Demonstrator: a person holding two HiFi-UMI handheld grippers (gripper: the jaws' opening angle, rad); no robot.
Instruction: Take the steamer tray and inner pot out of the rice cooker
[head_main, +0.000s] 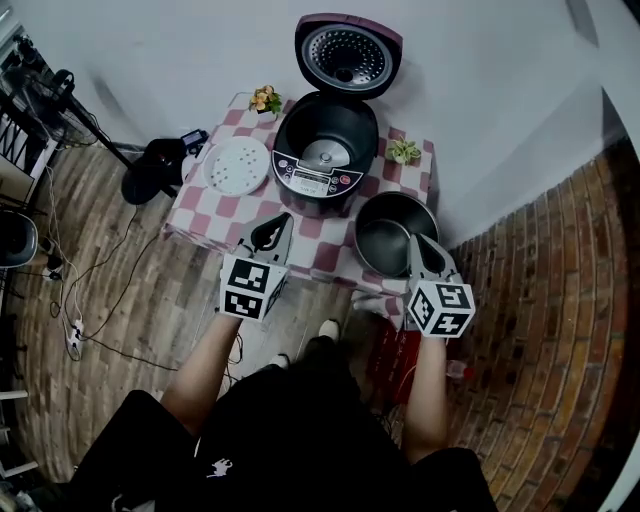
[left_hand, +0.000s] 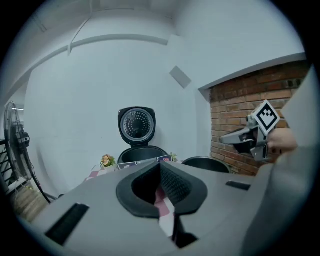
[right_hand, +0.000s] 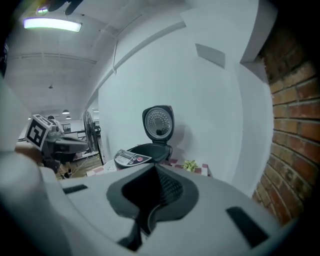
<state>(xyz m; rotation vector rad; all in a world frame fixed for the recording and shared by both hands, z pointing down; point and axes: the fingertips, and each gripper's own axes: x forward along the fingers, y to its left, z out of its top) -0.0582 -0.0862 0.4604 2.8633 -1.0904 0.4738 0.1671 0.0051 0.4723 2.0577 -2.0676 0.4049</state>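
Though empty, both grippers (head_main: 277, 222) (head_main: 419, 242) (jaws together)

I see a black rice cooker (head_main: 325, 150) on a pink-and-white checked tablecloth (head_main: 200, 215), a white steamer tray (head_main: 237, 165) dotted with holes, a dark grey inner pot (head_main: 393, 232), a red-brown brick wall (head_main: 540, 300) and brown wood-plank flooring (head_main: 120, 330).
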